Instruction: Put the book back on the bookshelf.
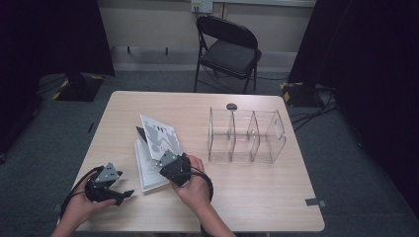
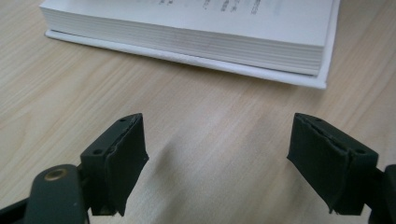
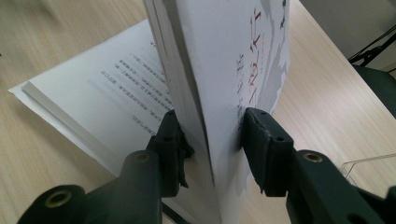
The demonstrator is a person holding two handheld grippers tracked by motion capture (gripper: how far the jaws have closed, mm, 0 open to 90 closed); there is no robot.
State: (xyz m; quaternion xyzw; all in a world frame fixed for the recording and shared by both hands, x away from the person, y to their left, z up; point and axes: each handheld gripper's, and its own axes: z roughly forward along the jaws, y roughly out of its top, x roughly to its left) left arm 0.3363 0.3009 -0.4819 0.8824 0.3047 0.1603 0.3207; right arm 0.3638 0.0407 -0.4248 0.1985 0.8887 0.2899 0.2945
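Lying open, white book [image 1: 150, 163] with grey-patterned cover raised.

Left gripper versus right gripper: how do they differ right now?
The left gripper has its jaws open over bare table, holding nothing; the right gripper is shut on the book's lifted cover and front pages. The left sits short of the book; the right is at it. Both are black and hand-held.

Clear acrylic organizer [image 1: 246, 136] with 3 compartments on wooden table [image 1: 257, 190]; small dark object [image 1: 231, 106] behind it; folding chair [image 1: 228, 49] beyond.
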